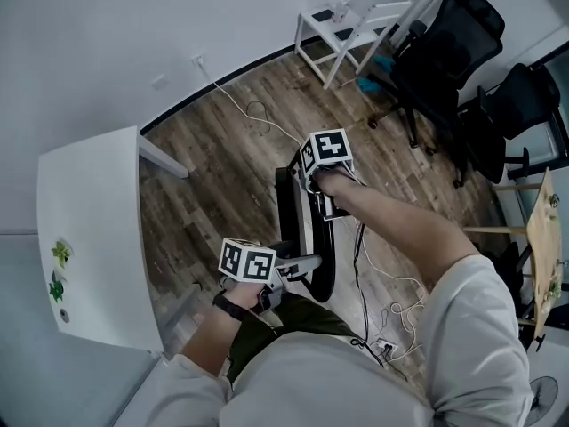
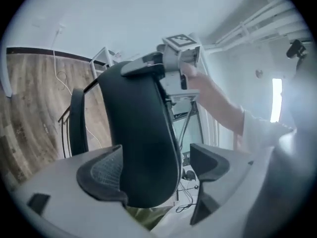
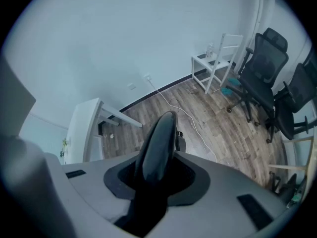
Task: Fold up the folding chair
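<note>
The folding chair (image 1: 284,216) stands on the floor beside the white table's (image 1: 89,238) edge. The right gripper (image 3: 156,175) is clamped on its top; the left gripper (image 2: 163,170) gapes around the lower end (nothing pinched). Best to steady the top and press flat.

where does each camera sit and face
Head view: on the head, facing steeply down at the folding chair; both arms, left tool, right tool show.
Left gripper view: on the left tool, along its open jaws, chair between; right arm, right tool show.
Right gripper view: on the right tool, downward, jaws shut on the chair; no body.
Shared: head and right see the white table.
</note>
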Demonstrator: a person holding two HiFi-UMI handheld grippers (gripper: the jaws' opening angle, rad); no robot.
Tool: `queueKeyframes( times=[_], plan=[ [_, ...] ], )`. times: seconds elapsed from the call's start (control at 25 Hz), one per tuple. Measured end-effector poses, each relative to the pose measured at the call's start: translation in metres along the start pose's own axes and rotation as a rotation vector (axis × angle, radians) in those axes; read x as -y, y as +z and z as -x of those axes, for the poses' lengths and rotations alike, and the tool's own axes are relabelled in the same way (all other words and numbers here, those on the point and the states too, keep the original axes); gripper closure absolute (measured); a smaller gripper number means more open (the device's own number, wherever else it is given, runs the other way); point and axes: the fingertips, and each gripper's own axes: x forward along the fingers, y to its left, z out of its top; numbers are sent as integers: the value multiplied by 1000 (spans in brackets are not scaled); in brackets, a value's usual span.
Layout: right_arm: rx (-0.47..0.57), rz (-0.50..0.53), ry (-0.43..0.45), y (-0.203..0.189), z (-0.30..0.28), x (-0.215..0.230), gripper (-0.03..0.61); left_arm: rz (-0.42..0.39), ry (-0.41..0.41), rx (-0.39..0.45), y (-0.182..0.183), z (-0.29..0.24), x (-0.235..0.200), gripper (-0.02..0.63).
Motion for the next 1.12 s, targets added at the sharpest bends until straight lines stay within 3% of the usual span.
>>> queueKeyframes(
  times=[0.08,0.24,0.28,0.32,0.36,0.56,0.68,0.92,1.12],
  plan=[
    [2,1,-5,1,-2,-8,455,-16,47,1,-4,0,10,196],
    [5,6,-13,3,-10,-27,449,-94,233,-20,-11,-6,6,199],
    [3,8,-16,2,-12,-32,448,-111,277,-25,-13,-7,2,215],
    [2,11,-20,2,-14,-37,447,-121,310,-28,-13,-7,-2,278],
    [0,15,-24,3,-16,-42,445,-126,332,-29,-12,-6,-4,317],
    [4,12,-48,4,-21,-56,448,-151,485,-67,-7,-1,-13,327],
    [9,14,-70,5,-26,-65,453,-98,601,-39,-4,4,-30,346],
    [-2,33,-118,4,-32,-85,465,9,621,8,-10,33,-38,402],
    [-12,59,-158,0,-42,-116,465,20,608,18,-19,66,-49,416]
  ],
)
